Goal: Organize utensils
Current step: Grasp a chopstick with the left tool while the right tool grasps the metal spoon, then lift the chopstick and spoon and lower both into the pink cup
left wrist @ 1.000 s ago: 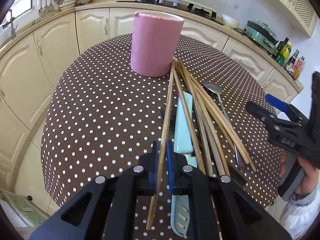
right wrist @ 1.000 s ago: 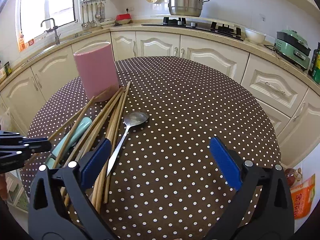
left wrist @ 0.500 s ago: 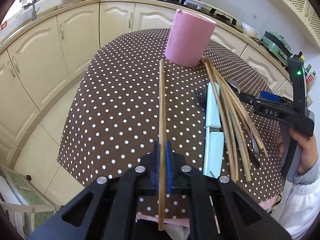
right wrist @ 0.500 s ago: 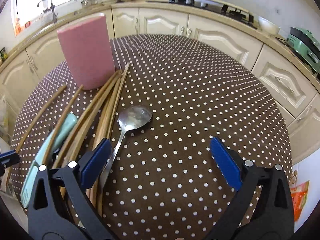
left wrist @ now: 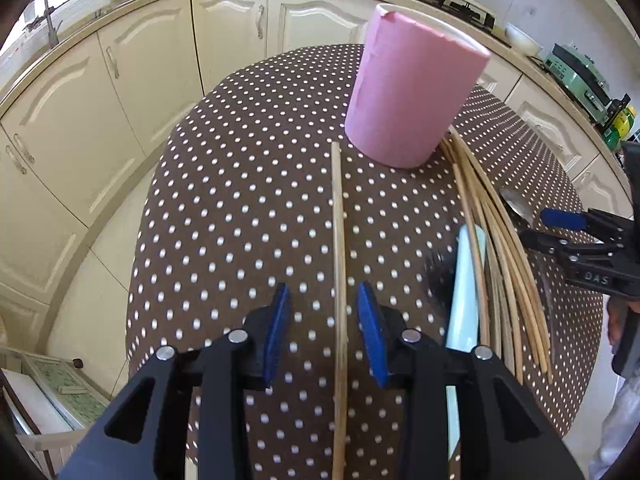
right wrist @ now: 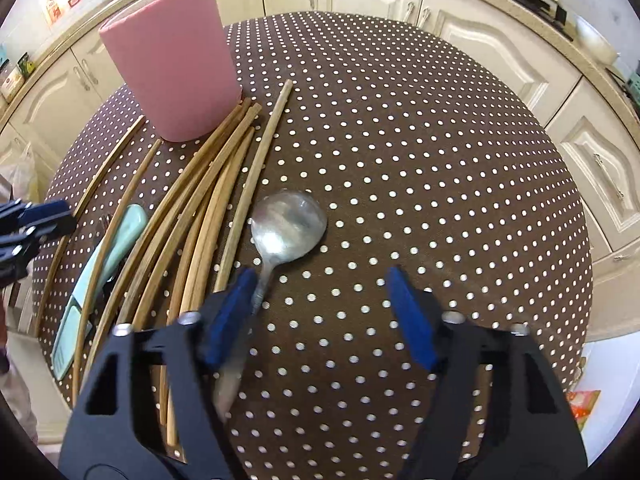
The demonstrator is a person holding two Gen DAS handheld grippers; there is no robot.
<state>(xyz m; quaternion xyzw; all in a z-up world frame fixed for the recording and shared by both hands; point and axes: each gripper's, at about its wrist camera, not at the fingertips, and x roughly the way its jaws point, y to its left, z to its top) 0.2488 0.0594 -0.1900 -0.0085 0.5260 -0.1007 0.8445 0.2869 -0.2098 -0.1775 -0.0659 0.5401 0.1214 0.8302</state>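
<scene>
One pink cylinder holder (right wrist: 172,56) stands upright toward the far edge of the round table (right wrist: 440,160); one metal spoon (right wrist: 286,226) lies near the table's middle, bowl away from the near edge; one pale green knife (right wrist: 106,252) lies among the chopsticks; a fanned bundle of chopsticks (right wrist: 208,196), about eight though overlaps blur the count, runs from the holder's foot to the near edge; one single chopstick (left wrist: 339,280) lies apart from it, nearer the table's left edge.

The left gripper (left wrist: 325,320), clamped on that chopstick a second ago, is opening, the stick lying loose between its blue pads; the chopstick has been carried out of the bundle. The right gripper (right wrist: 320,320), widest before, is closing, empty, one pad just beside the spoon's handle.

The table wears a brown cloth with white dots; cream cabinets (left wrist: 100,92) curve round behind it, under a beige counter (right wrist: 520,12) carrying a hob.
</scene>
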